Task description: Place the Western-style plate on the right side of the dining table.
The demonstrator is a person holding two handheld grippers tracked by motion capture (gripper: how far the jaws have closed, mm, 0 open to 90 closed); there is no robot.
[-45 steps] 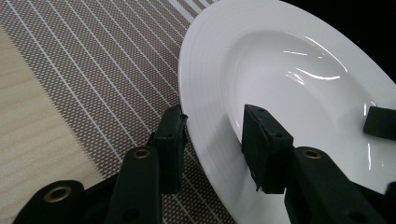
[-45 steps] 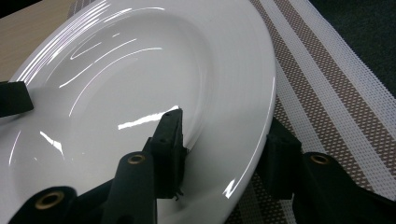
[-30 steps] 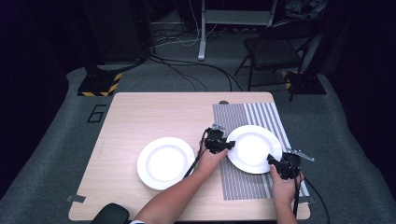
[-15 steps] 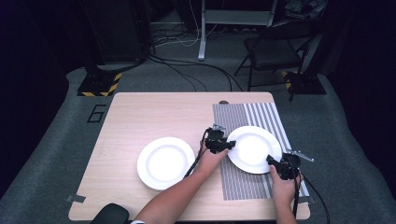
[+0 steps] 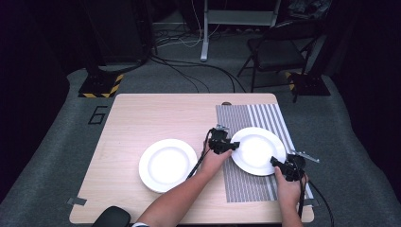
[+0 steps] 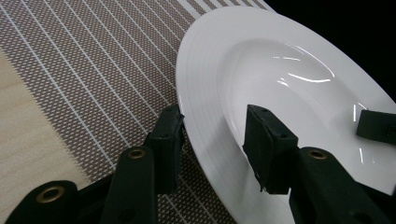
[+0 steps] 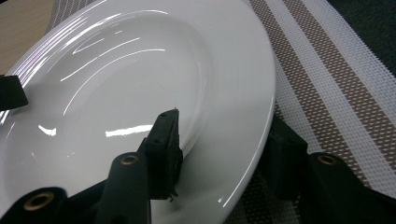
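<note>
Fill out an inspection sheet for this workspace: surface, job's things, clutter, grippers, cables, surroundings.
Surface: wooden table with a striped mat on its right part.
Job's things: right plate over the mat, its rim between the jaws of both grippers; left plate flat on bare wood, untouched.
Clutter: tape at the near-left table corner; a small dark object at the far edge, too small to identify.
Grippers: left gripper straddles the right plate's left rim; right gripper straddles its near-right rim. Whether they clamp is unclear.
Cables: one trails from each gripper; more cables on the floor.
Surroundings: grey carpet, chair, dark room.
</note>
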